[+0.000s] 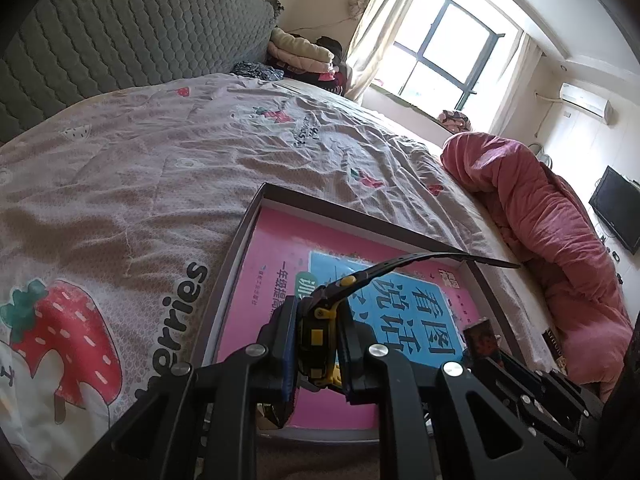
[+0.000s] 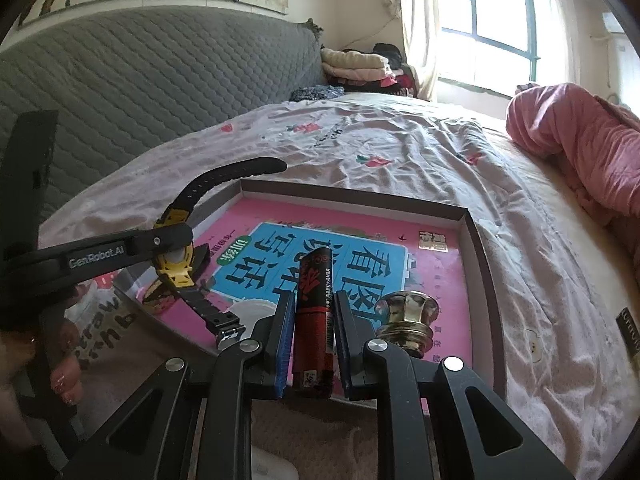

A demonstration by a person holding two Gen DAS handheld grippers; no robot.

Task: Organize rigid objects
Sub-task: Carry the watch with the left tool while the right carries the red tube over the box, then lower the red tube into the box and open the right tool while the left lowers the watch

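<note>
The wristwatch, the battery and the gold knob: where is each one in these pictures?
wristwatch (image 2: pixel 176 256): right wrist view, on its yellow case.
battery (image 2: pixel 314 320): right wrist view, on the middle of its red and black body.
gold knob (image 2: pixel 406 316): right wrist view, on its shiny flared side.

brass knob (image 2: pixel 407 322) beside path, tray (image 2: pixel 476 236) centre free

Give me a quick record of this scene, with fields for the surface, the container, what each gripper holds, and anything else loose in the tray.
surface: bed with strawberry-print cover
container: shallow tray, pink book lying flat inside
left gripper: shut on the yellow and black watch, strap sticking out ahead
right gripper: shut on the red and black battery
also in tray: gold knob, upright beside the right gripper
</note>
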